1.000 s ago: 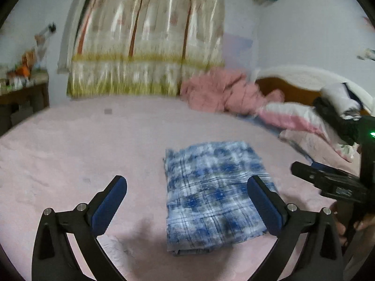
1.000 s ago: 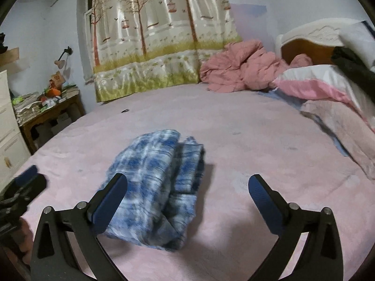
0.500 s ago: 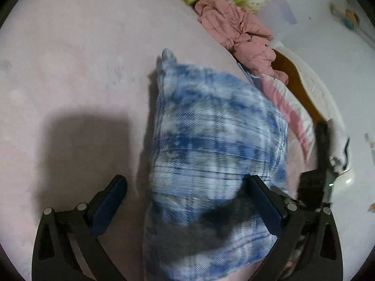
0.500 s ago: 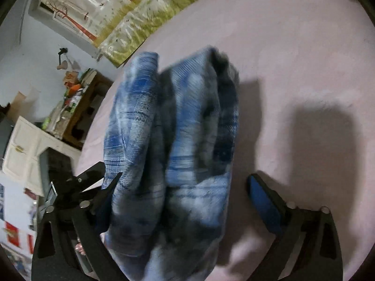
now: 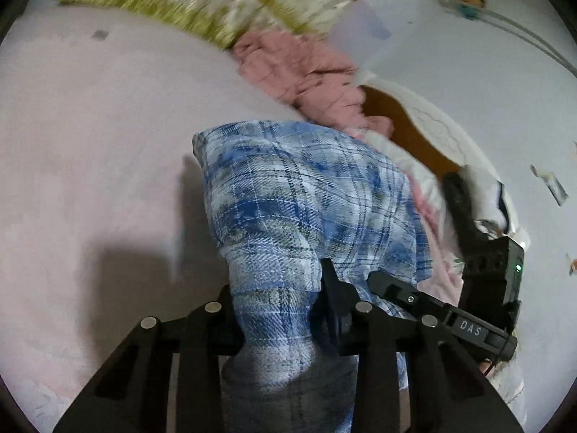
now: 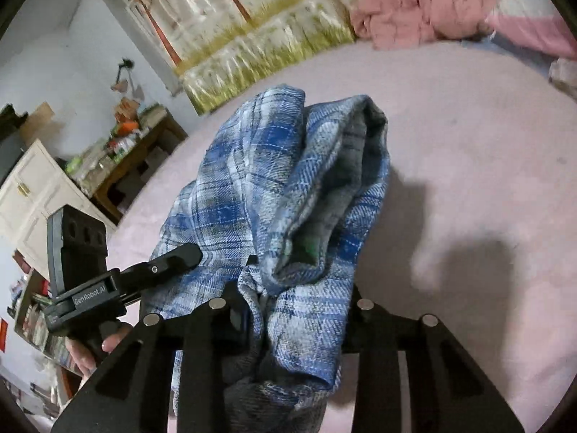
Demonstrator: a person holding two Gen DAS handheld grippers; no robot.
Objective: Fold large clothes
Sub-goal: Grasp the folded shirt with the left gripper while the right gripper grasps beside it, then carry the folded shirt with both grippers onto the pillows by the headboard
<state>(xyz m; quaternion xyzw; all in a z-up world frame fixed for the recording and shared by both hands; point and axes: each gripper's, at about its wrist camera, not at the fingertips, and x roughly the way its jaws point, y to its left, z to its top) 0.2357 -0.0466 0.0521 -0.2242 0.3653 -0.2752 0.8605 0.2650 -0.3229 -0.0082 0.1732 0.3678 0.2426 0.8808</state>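
Note:
A folded blue and white plaid garment [image 5: 306,209] is bunched between both grippers and held just above the pink bed sheet [image 5: 90,144]. My left gripper [image 5: 277,310] is shut on its near edge. My right gripper [image 6: 295,310] is shut on the opposite end of the garment [image 6: 288,187], where the folded layers gape open. The right gripper also shows in the left wrist view [image 5: 443,310], and the left gripper in the right wrist view [image 6: 158,267], each touching the cloth from the side.
A crumpled pink blanket [image 5: 303,72] and pillows [image 6: 533,25] lie at the head of the bed by a wooden headboard [image 5: 407,122]. A patterned curtain [image 6: 252,18] hangs behind. A cluttered wooden desk [image 6: 126,155] and white cabinet [image 6: 32,195] stand beside the bed.
Both grippers went from open above the flat folded garment to shut on its two ends. The garment has left the sheet and bunched up between them.

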